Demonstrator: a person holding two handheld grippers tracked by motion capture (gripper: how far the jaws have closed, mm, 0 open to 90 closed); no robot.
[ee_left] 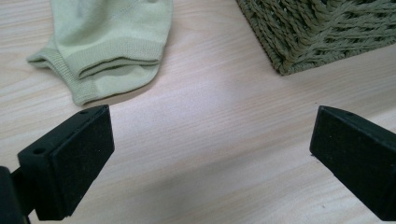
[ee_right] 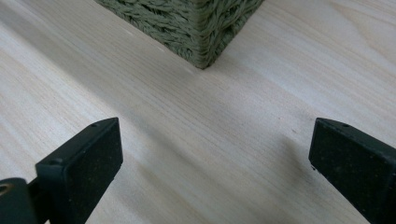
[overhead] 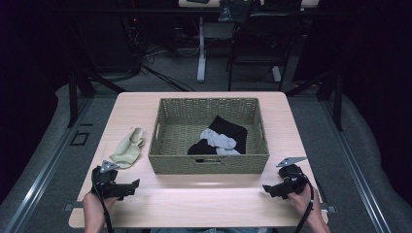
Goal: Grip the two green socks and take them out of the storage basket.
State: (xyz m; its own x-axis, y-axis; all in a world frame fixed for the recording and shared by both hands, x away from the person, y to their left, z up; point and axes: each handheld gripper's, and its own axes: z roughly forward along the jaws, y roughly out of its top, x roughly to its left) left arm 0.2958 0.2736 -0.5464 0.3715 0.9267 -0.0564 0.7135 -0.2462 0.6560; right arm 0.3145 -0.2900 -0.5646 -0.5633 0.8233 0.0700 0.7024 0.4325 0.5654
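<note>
A woven basket stands in the middle of the table, with black socks and a grey sock lying inside. A pale green sock lies flat on the table left of the basket. My left gripper rests near the front left edge, just in front of that sock, open and with nothing between its jaws. In the left gripper view the green sock lies ahead to the left and the basket corner to the right. My right gripper sits open at the front right, facing a basket corner.
The wooden table has free room along its front edge between the two grippers. Beyond the far edge are a dark floor, table legs and a chair.
</note>
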